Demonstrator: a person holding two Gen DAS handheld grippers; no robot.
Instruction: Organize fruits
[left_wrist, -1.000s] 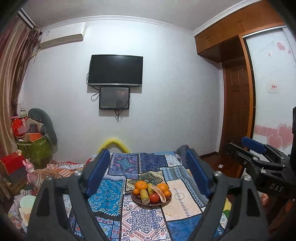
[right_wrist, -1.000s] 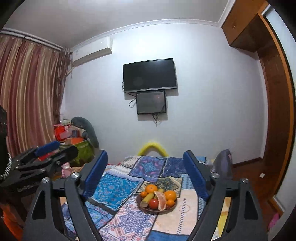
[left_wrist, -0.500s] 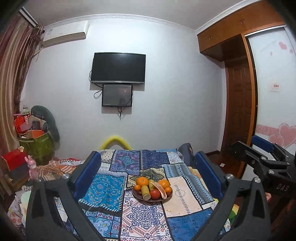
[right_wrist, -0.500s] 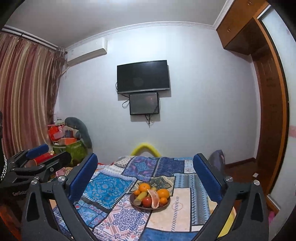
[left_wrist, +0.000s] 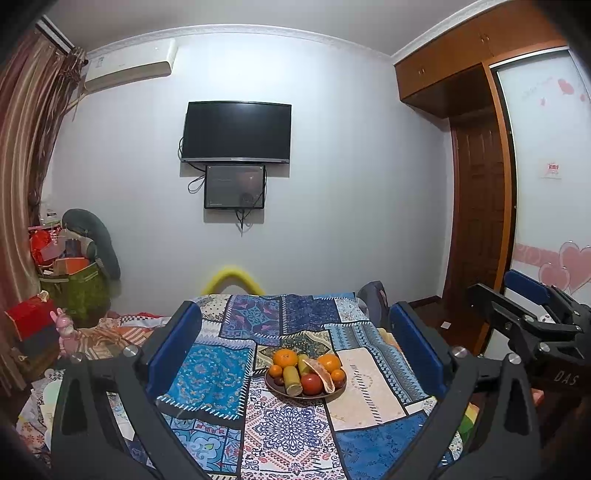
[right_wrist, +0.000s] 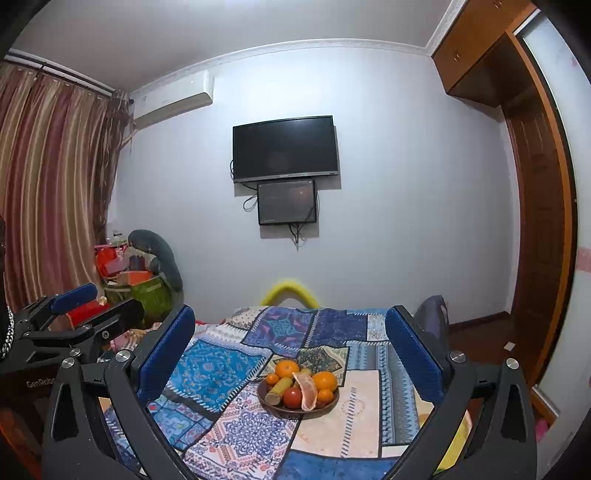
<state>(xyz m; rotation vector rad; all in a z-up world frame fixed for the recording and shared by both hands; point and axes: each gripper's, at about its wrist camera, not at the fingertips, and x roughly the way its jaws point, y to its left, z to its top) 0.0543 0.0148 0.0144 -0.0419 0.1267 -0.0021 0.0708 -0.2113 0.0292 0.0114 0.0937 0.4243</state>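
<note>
On the patchwork cloth (left_wrist: 207, 373) — a fruit bowl (left_wrist: 334, 393), both grippers agape.

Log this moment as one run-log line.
stage: pre-grasp | left gripper: open, empty | right gripper: open, empty | fruit bowl: full, untouched, on patchwork cloth

Patchwork cloth bedspread (left_wrist: 221, 373); seemingly wooden bowl (right_wrist: 275, 405)
</note>
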